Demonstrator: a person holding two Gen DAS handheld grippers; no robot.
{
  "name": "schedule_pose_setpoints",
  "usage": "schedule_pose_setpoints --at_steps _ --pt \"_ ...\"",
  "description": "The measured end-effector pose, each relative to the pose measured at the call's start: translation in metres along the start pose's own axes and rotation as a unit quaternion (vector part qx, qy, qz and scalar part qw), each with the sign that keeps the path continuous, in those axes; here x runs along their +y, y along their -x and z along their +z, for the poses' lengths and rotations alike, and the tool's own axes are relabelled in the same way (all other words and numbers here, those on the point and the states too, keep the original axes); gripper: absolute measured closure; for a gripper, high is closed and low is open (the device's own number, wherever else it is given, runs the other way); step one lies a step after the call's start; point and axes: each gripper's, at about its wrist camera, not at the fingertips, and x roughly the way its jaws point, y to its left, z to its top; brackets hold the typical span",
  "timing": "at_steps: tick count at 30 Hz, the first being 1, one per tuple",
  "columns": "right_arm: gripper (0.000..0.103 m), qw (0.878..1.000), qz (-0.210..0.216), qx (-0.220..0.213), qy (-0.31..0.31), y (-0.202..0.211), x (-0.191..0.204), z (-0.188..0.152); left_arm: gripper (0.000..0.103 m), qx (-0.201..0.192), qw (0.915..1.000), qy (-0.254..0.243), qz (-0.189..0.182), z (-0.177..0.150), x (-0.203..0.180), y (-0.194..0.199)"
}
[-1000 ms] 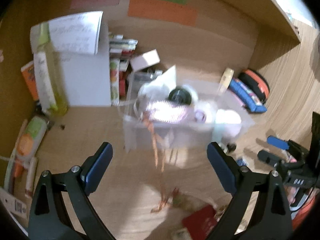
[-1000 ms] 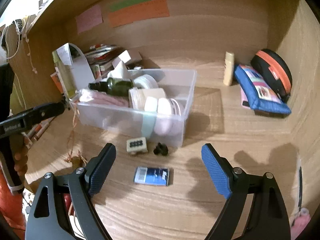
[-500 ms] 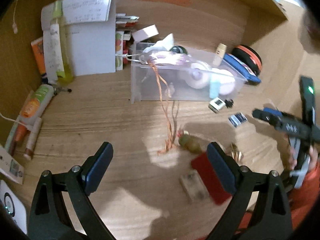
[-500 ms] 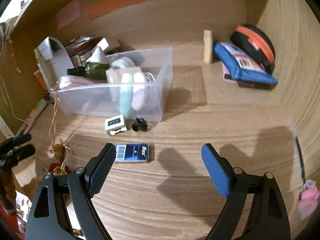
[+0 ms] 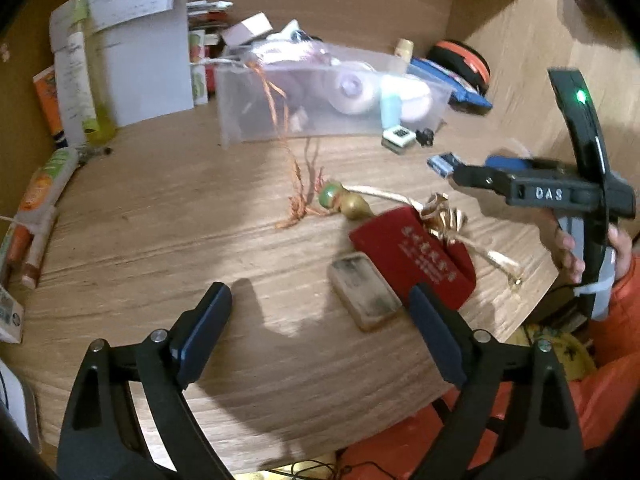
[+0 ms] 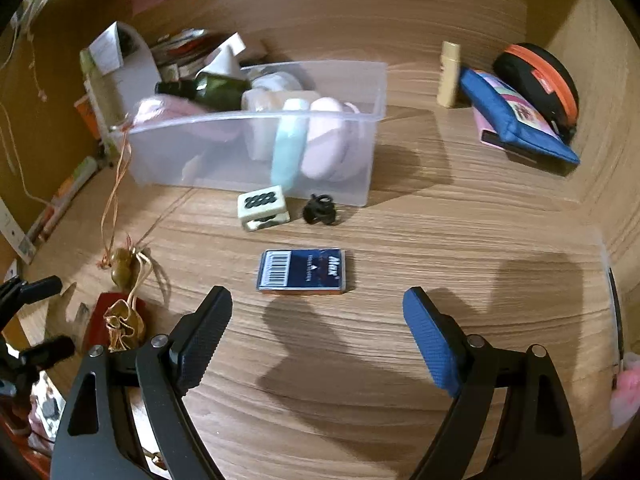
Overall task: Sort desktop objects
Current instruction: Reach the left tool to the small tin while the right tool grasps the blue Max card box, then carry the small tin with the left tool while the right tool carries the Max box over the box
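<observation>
A clear plastic bin [image 5: 328,120] [image 6: 256,152] holds tape rolls, a dark bottle and pink items. Orange cord trails from it to a gourd charm [image 5: 344,202] [image 6: 122,268]. Beside the charm lie a red pouch [image 5: 416,256] and a worn tan block [image 5: 364,300]. My left gripper [image 5: 316,312] hovers over the desk with jaws closing. The block lies just ahead of its right finger, untouched. My right gripper [image 6: 316,308] is open and empty above a blue card box [image 6: 302,271]. A white cube [image 6: 262,206] and a black clip [image 6: 320,209] sit by the bin.
A blue pencil case [image 6: 516,124], a black and orange round case [image 6: 540,80] and a cream tube [image 6: 448,74] stand at the back right. A white file holder [image 5: 144,64] with papers fills the back left. Tubes [image 5: 44,184] line the left wall. The desk's front edge is close.
My left gripper has pulled back from the bin and sunk toward the red pouch and tan block. My right gripper has dropped closer to the blue card box.
</observation>
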Motion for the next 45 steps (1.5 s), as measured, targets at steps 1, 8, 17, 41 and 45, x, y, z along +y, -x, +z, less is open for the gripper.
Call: schedule_pose_setpoints --at_steps 1,8,17,41,45 --pt "0.017 1.0 -0.002 0.004 0.0 -0.003 0.001 0.001 0.013 0.0 1.0 -0.007 0.004 0.0 -0.002 -0.001" --pt "0.017 0.999 -0.012 0.016 0.033 -0.011 0.017 0.005 0.029 -0.003 0.9997 -0.023 0.012 0.002 0.0 -0.003" --pt "0.022 0.999 -0.014 0.022 0.045 -0.015 0.026 0.006 0.057 -0.006 0.9995 -0.03 -0.001 0.016 -0.001 -0.012" --pt "0.059 0.999 0.031 -0.033 0.012 0.013 0.009 0.017 0.061 -0.058 0.998 0.021 0.012 0.045 0.015 0.009" --pt "0.059 0.998 0.033 -0.052 0.017 0.026 0.011 0.02 0.061 -0.079 0.9966 0.022 0.006 0.056 0.013 0.014"
